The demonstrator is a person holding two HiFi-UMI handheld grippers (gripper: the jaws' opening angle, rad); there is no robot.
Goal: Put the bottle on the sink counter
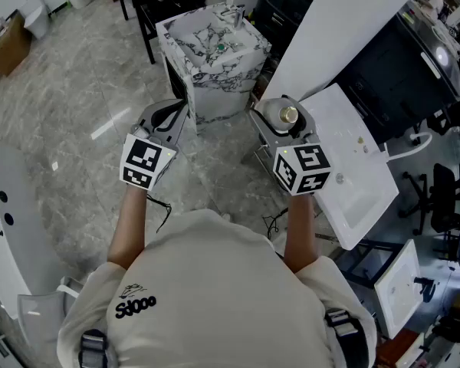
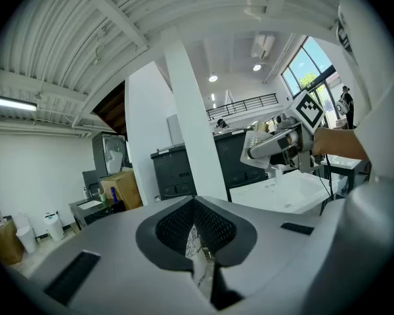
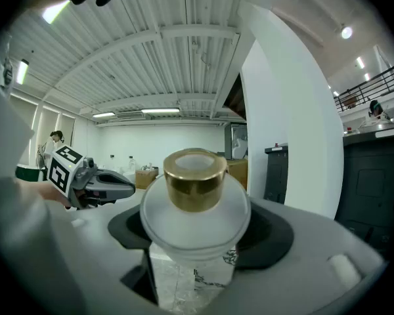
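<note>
Right gripper view: bottle (image 3: 196, 205) clamped between right tool (image 3: 198, 251) jaws.

Two hand-held grippers (image 1: 171, 112) (image 1: 278, 121), one gold-capped bottle (image 1: 289, 115), one marbled sink (image 1: 185, 52), two white sinks (image 1: 353, 167) (image 1: 399, 282), one cardboard box (image 1: 8, 46).

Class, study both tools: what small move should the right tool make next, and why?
Probably carry the right tool forward and slightly left toward the marble sink counter: it grips the gold-capped bottle upright, and the counter lies ahead, not yet beneath it.
</note>
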